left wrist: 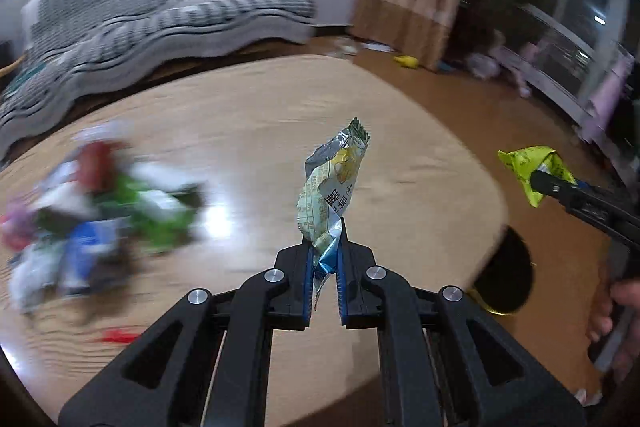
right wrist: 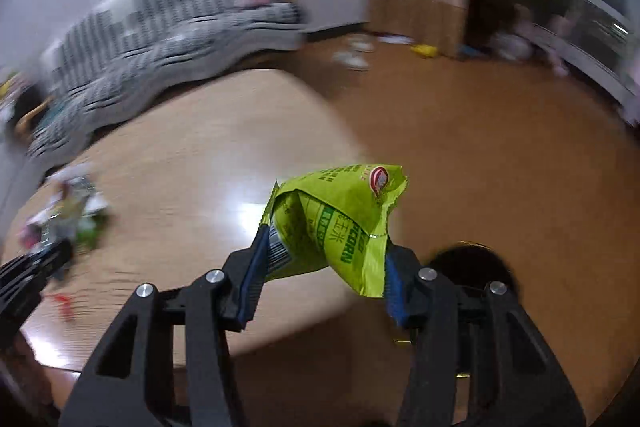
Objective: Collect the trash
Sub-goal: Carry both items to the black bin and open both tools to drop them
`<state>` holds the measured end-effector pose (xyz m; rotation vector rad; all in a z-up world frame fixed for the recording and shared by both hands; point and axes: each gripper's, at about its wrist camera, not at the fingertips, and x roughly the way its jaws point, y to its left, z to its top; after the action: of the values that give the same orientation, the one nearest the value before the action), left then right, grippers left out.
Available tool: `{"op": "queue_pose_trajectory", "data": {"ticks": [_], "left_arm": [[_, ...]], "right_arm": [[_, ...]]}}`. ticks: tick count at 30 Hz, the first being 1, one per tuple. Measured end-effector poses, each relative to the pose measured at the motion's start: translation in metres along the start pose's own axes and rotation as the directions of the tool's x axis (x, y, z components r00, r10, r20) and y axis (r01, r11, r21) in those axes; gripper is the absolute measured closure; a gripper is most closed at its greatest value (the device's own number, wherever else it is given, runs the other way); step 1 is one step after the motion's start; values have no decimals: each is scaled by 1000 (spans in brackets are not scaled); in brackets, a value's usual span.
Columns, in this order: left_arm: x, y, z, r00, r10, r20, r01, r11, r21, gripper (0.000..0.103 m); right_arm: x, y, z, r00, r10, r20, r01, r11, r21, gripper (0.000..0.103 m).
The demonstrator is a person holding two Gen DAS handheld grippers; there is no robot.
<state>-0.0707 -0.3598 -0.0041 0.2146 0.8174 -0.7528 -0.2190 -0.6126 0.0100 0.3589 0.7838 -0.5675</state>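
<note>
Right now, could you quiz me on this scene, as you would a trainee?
1. True or false: the left gripper is empty.
2. What colour is the wrapper in the right gripper?
3. Where is the remaining litter pile: (a) wooden table, (b) floor, (c) sofa?

Key: 1. False; it pinches a pale crumpled snack wrapper. 2. Lime green. 3. (a).

The lime-green snack wrapper (right wrist: 340, 223) carries green lettering ending in "CORN", beside the Chinese characters "玉米", and a round red-and-white logo near its top edge. The pale snack packet (left wrist: 330, 187) bears dark Chinese characters, not legible.
</note>
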Motion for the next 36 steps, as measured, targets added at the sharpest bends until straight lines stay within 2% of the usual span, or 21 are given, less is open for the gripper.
{"op": "queue_pose_trajectory", "data": {"ticks": [3, 5, 8, 11, 15, 22, 24, 26, 28, 31, 36], "left_arm": [[28, -56, -2, 997, -69, -26, 70, 996, 63, 95], [42, -86, -6, 995, -93, -43, 97, 991, 96, 95], [59, -128, -12, 990, -124, -69, 132, 982, 136, 95], [72, -157, -18, 986, -139, -91, 153, 974, 165, 95], [79, -176, -19, 983, -147, -106, 164, 971, 175, 95], [86, -189, -18, 980, -161, -116, 181, 967, 180, 95], [89, -190, -18, 978, -171, -121, 191, 965, 178, 95], [93, -194, -19, 975, -178, -130, 200, 963, 179, 95], [96, -199, -23, 973, -185, -139, 209, 961, 182, 95], [103, -210, -27, 964, -210, -161, 239, 952, 190, 95], [119, -241, -34, 934, -290, -211, 334, 917, 218, 94]], "right_arm": [[19, -69, -16, 994, -93, -65, 97, 994, 56, 53], [34, -109, -32, 985, -119, -124, 131, 987, 95, 53], [55, -152, -54, 970, -126, -208, 156, 979, 134, 53], [69, -175, -67, 960, -109, -259, 155, 975, 160, 53], [80, -188, -74, 952, -78, -295, 137, 973, 188, 53], [81, -186, -70, 957, -57, -285, 117, 973, 199, 51], [79, -186, -68, 957, -53, -286, 113, 974, 197, 47], [77, -186, -67, 957, -52, -286, 113, 973, 199, 24], [73, -185, -67, 962, -57, -267, 113, 973, 202, 24], [67, -187, -67, 967, -69, -245, 127, 964, 232, 24], [44, -205, -62, 979, -70, -191, 131, 935, 330, 24]]}}
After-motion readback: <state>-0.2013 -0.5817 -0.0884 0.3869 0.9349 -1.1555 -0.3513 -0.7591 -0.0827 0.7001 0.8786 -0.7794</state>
